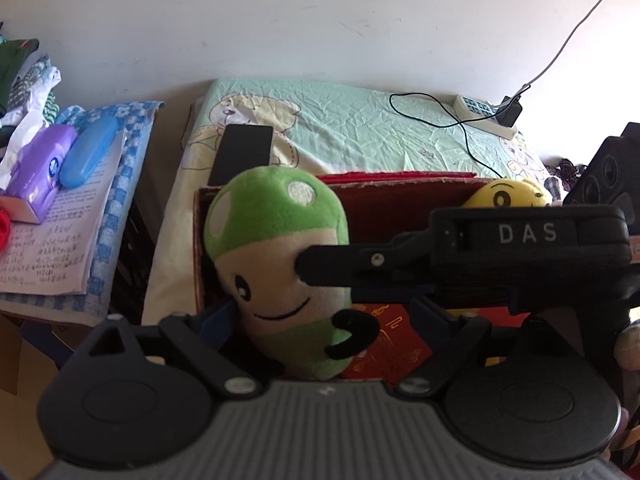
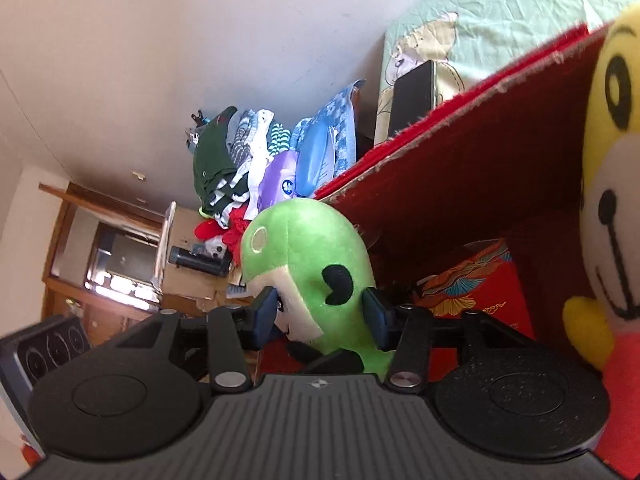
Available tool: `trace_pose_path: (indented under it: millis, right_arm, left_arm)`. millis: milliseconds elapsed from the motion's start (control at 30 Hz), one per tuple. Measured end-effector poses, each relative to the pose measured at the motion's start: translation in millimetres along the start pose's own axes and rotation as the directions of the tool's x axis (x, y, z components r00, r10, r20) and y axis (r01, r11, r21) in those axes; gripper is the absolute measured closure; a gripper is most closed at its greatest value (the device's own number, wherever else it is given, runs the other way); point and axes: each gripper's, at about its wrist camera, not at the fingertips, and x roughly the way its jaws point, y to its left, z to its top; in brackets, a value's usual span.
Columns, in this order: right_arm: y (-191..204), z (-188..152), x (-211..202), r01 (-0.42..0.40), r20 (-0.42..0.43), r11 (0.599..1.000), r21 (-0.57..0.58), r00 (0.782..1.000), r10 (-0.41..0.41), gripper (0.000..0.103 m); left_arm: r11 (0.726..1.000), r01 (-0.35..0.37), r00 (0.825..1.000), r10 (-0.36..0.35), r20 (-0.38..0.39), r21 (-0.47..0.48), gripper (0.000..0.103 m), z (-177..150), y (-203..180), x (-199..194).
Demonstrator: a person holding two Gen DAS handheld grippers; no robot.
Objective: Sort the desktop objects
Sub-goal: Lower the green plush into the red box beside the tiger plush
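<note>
A green and cream plush toy (image 1: pixel 276 240) stands upright at the left end of a red-lined cardboard box (image 1: pixel 384 208). My right gripper (image 2: pixel 320 314) is shut on the green plush (image 2: pixel 308 248), its blue pads pressing both sides. In the left wrist view it reaches in from the right, one black finger (image 1: pixel 320 266) against the toy's face. My left gripper (image 1: pixel 324 316) is open, its pads spread wide on either side of the toy's lower body. A yellow plush (image 1: pixel 504 194) sits at the box's right end, large in the right wrist view (image 2: pixel 616 160).
Red envelopes (image 1: pixel 392 344) lie in the box bottom. The box rests on a bed with a mint sheet (image 1: pixel 360 128), which also carries a black phone (image 1: pixel 244 152) and a power strip (image 1: pixel 484 114). A side table at left holds a purple tissue pack (image 1: pixel 40 160), a blue case (image 1: pixel 90 150) and papers.
</note>
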Motion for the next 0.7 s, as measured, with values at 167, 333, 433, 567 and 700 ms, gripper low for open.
trace_pose_path:
  millis: [167, 333, 433, 567, 700]
  right_arm:
    - [10, -5, -15, -0.021, -0.043, 0.999, 0.043, 0.999, 0.023, 0.064]
    - [-1, -10, -3, 0.027, -0.082, 0.994, 0.102, 0.996, -0.019, 0.064]
    - [-3, -12, 5, 0.043, -0.099, 0.994, 0.102, 0.994, -0.033, 0.063]
    - [-1, -10, 6, 0.055, -0.101, 0.996, 0.065, 0.994, -0.048, 0.063]
    - [-8, -8, 11, 0.057, -0.109, 0.995, 0.081, 0.993, -0.048, 0.060]
  left_arm:
    - [1.000, 0.021, 0.999, -0.022, 0.034, 0.007, 0.013, 3, -2, -20]
    - [1.000, 0.002, 1.000, -0.002, -0.026, 0.005, 0.011, -3, -3, -5]
    - [1.000, -0.003, 1.000, 0.003, -0.031, 0.005, 0.011, -6, -5, -3]
    - [1.000, 0.007, 1.000, -0.007, -0.028, 0.009, 0.008, -8, -5, -6]
    - [0.999, 0.043, 0.999, -0.042, -0.017, 0.006, 0.005, -7, -8, -10]
